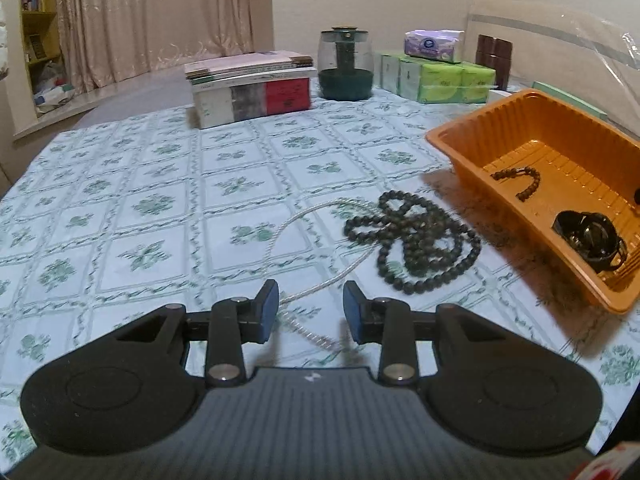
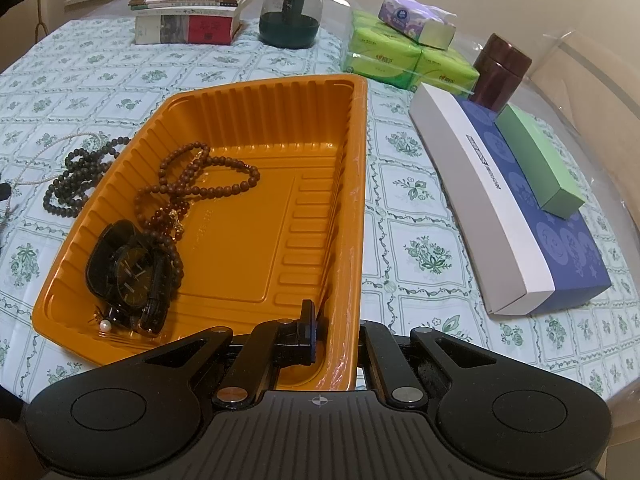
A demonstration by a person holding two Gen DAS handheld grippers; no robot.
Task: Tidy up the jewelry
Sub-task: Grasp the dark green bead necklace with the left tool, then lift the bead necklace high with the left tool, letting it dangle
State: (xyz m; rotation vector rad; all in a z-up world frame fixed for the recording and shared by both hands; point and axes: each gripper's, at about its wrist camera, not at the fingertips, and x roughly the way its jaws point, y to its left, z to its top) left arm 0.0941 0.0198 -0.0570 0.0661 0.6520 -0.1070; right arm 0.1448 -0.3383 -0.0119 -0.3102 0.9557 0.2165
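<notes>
- Left wrist view: one counter (image 1: 140,200) under a green floral cloth fills the frame, carrying everything else.
- One orange tray (image 1: 472,136) sits at 3 o'clock in that view; in the right wrist view the same tray (image 2: 256,120) lies dead centre.
- One stack of books (image 1: 250,88) stands at 12 o'clock, one glass jar with a dark green base (image 1: 346,64) just right of it.
- Green tissue packs (image 2: 400,60), at least two faces showing, sit at 1 o'clock in the right wrist view with one purple tissue pack (image 2: 416,20) on top, one brown canister (image 2: 502,72) beside them.
- One white and blue box (image 2: 512,216) lies at 3 o'clock, one small green box (image 2: 540,160) resting on it.
- One black bead necklace (image 1: 412,240) is piled on the counter just left of the tray, with one pale pearl strand (image 1: 288,224) running from it toward the camera.
- Inside the tray: one brown bead string (image 2: 200,184), one black watch (image 2: 130,268), and one small pearl piece (image 2: 105,325) near the lower left corner.
- Left hand-held gripper (image 1: 311,308): jaws partly apart, gripping nothing, with the pearl strand lying on the counter below the gap.
- Right hand-held gripper (image 2: 336,340): clamped on the tray's near wall, one finger inside, one outside.
</notes>
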